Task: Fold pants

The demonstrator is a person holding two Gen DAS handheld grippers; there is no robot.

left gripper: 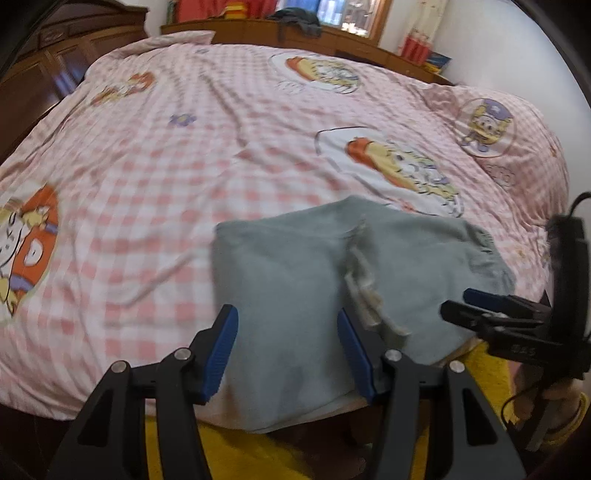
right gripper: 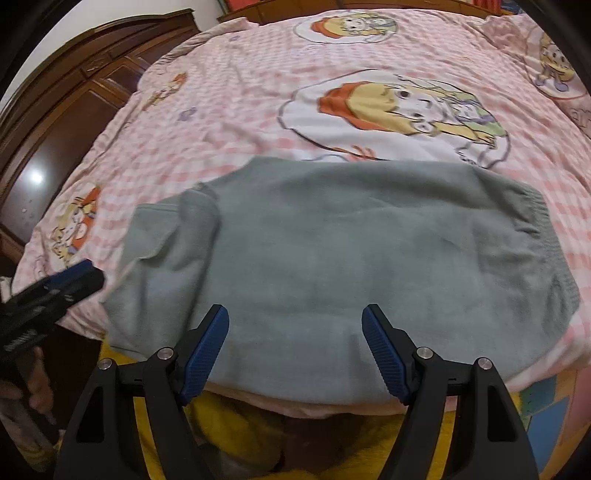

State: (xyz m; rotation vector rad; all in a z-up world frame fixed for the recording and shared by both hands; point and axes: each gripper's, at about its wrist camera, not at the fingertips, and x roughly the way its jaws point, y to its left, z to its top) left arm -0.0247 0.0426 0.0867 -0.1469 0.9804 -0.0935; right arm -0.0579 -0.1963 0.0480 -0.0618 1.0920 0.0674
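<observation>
The grey-green pants lie folded in a compact stack at the near edge of the bed, ribbed waistband at the right; they also show in the left wrist view. My left gripper is open and empty, hovering over the stack's near left part; it shows from the side in the right wrist view. My right gripper is open and empty just above the stack's near edge; it shows at the right of the left wrist view.
The bed is covered by a pink checked quilt with cartoon prints. A dark wooden wardrobe stands at the left. A wooden headboard shelf runs along the far side. A yellow garment is below the bed edge.
</observation>
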